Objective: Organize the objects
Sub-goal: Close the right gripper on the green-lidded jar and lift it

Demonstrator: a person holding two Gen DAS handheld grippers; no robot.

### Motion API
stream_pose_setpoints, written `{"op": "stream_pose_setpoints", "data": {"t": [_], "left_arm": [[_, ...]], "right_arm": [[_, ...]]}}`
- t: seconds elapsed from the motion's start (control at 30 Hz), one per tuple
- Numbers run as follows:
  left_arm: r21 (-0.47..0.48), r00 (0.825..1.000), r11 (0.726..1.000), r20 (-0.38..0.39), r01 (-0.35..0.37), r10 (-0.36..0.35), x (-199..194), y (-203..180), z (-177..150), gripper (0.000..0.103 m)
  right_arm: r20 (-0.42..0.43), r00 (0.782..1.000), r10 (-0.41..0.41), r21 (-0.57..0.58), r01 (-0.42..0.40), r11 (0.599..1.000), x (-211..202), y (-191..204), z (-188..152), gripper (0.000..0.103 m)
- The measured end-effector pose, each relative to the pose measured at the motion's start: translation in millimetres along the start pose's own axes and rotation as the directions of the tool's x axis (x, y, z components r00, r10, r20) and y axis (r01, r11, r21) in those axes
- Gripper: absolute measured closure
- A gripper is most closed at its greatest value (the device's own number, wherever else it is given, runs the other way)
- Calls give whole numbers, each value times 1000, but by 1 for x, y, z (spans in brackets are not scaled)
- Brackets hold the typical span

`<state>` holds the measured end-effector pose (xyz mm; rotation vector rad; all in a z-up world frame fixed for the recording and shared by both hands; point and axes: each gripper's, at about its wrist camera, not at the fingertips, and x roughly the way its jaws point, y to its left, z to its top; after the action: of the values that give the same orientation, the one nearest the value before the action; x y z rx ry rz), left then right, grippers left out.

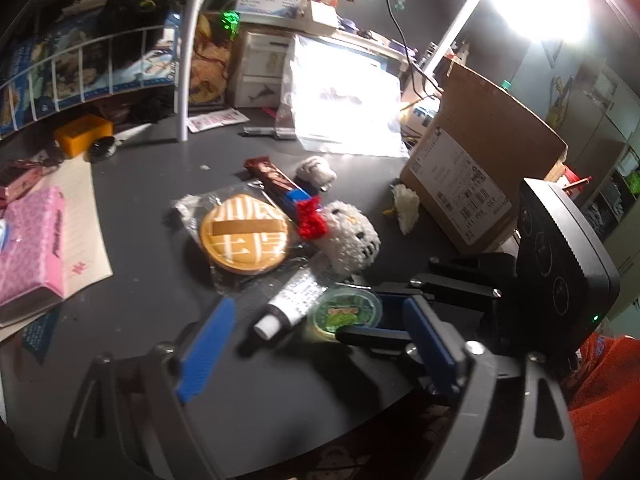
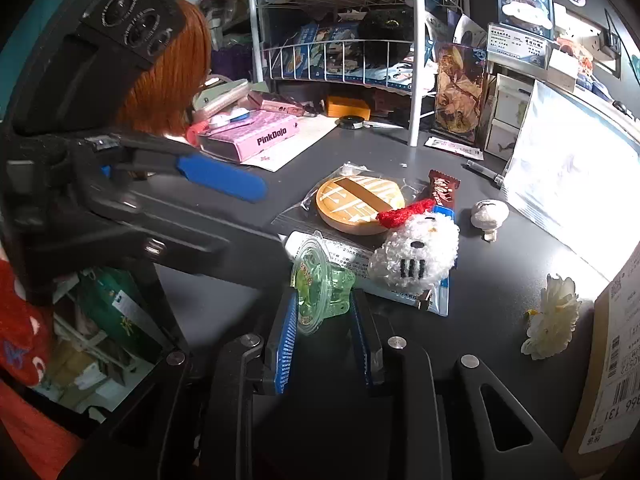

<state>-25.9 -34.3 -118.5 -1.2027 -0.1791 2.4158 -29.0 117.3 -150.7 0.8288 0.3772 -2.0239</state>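
Holding: my right tongs have the green jelly cup pinched between the blue pads, cup tipped on its side with its lid facing left
Cup location: at the near edge of the pile on the dark worktop, just beside the white tube; I cannot tell whether it is lifted or touching the surface
Handling: I judge it light, thin-walled and slick; a hard squeeze could buckle the plastic or pop the foil lid, so the body below the rim is the place to grip, as now
Right tongs: closed down narrow on the cup, pads against its sides
Left tongs: spread wide, nothing between the pads, hanging over the tube and cup
Pile: round wrapped cookie, white plush with red bow, chocolate bar, all touching or overlapping
Apart: white flower near the cardboard box
Risk: cup slipping or rotating in the pads as it is carried
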Motion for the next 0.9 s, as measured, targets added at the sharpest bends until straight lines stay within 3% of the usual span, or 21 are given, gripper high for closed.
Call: {"op": "stream_pose_setpoints", "data": {"t": [0.13, 0.43, 0.57, 0.9], "left_arm": [[11, 999, 1000, -43, 20, -20, 9, -5, -1, 47], [58, 998, 998, -58, -5, 8, 15, -18, 0, 61], [112, 996, 993, -74, -33, 42, 15, -29, -5, 64], [107, 995, 992, -79, -60, 68, 18, -33, -7, 64]], "right_arm": [[0, 1000, 2, -2, -2, 1000, -1, 0, -1, 82], [7, 1000, 8, 5, -8, 1000, -3, 0, -4, 82], [9, 1000, 19, 8, -19, 1000, -5, 0, -6, 82], [20, 1000, -23, -49, 24, 998, -6, 8, -10, 79]]}}
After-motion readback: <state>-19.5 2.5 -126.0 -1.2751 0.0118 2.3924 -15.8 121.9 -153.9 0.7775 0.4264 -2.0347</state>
